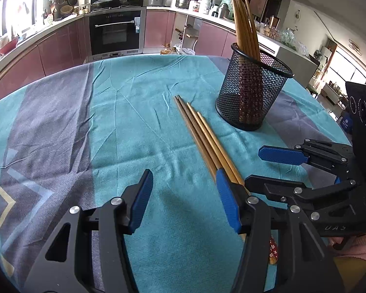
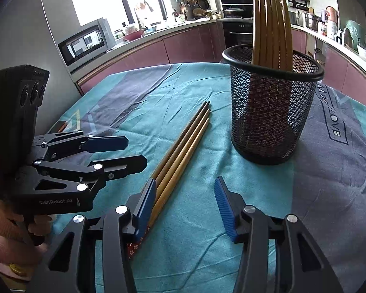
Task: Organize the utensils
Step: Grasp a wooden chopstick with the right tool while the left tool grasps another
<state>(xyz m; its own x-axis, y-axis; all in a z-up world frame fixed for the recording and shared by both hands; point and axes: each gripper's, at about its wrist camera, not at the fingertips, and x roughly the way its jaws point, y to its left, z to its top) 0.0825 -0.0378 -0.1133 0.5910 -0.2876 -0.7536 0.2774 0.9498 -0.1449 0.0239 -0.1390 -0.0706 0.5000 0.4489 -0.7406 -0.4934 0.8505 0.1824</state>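
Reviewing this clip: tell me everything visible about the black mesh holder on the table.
The black mesh holder is a round cup of what looks like wire mesh with a solid rolled rim. It stands upright on the teal tablecloth, beyond both grippers and untouched by either. Several wooden chopsticks stand inside, leaning on its wall, tips up, patterned ends showing through the mesh. Four loose chopsticks lie nearby, apart from it.

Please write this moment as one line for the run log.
left hand-held gripper: open, empty | right hand-held gripper: open, empty | four loose wooden chopsticks: flat on teal tablecloth | black mesh cup: upright, holding other chopsticks
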